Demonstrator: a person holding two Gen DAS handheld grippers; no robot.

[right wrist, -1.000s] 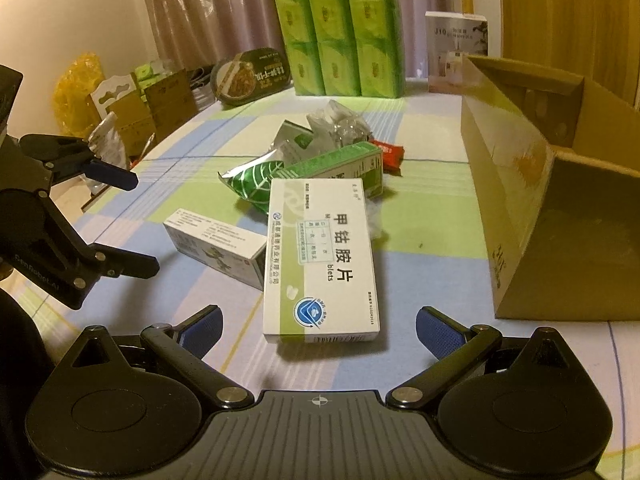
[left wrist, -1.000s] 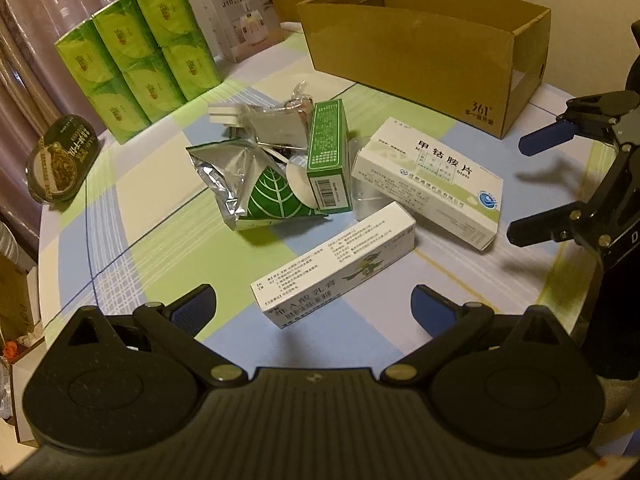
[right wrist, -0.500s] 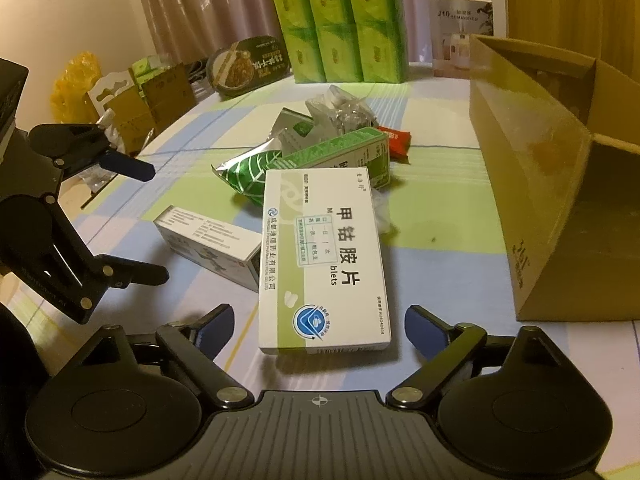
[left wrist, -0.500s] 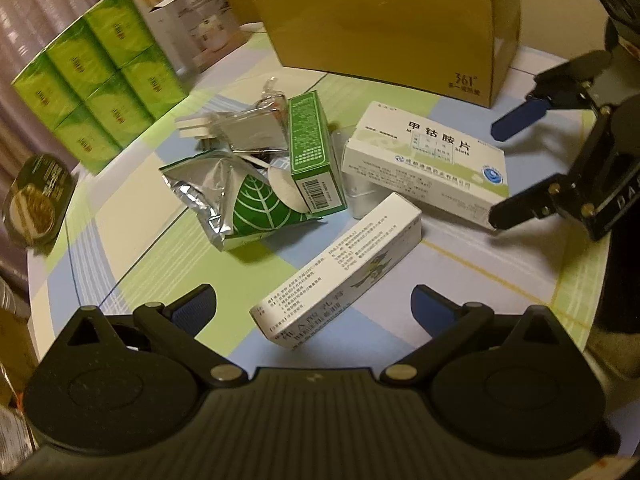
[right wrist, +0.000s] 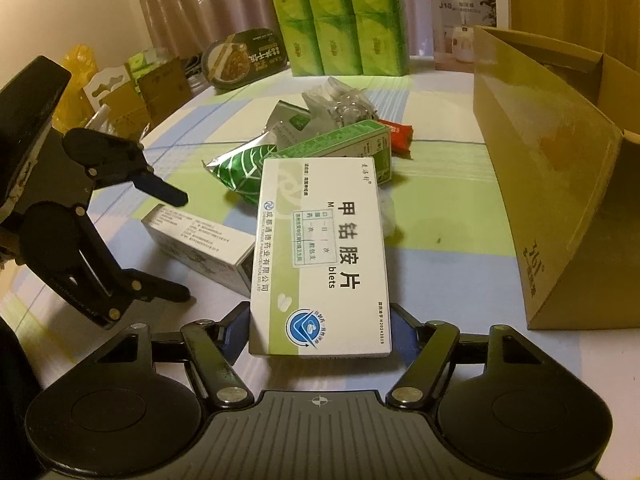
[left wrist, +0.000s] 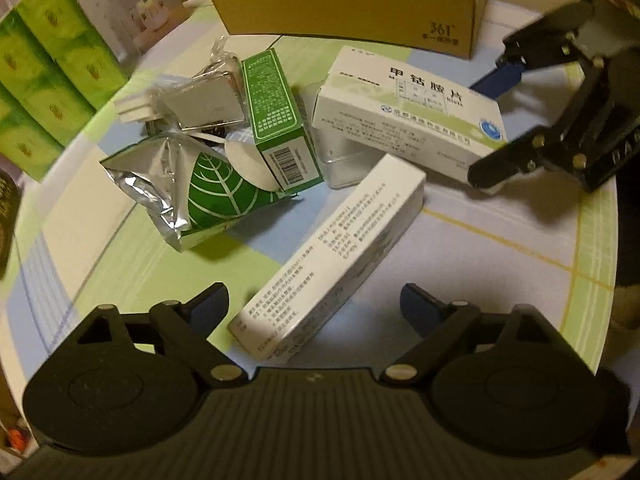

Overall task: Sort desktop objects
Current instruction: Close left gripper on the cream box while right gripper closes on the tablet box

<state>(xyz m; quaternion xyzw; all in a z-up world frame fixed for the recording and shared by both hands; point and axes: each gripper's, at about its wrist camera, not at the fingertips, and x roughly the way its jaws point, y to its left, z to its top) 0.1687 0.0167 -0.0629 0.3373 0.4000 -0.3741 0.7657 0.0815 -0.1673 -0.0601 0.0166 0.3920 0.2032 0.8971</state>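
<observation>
Right wrist: right gripper (right wrist: 316, 330) closing around tablet box (right wrist: 320, 256); left gripper (left wrist: 316, 308) wide, closing over long box (left wrist: 332, 268).

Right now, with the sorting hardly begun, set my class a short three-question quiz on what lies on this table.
1. True or false: the green carton lies inside the cardboard box.
2. What is printed on the foil pouch? A) a leaf B) a fish C) a star
3. Which digits are printed on the cardboard box's side?

Key: 1 false, it lies on the tablecloth in front of the box; 2 A; 3 361.
</observation>
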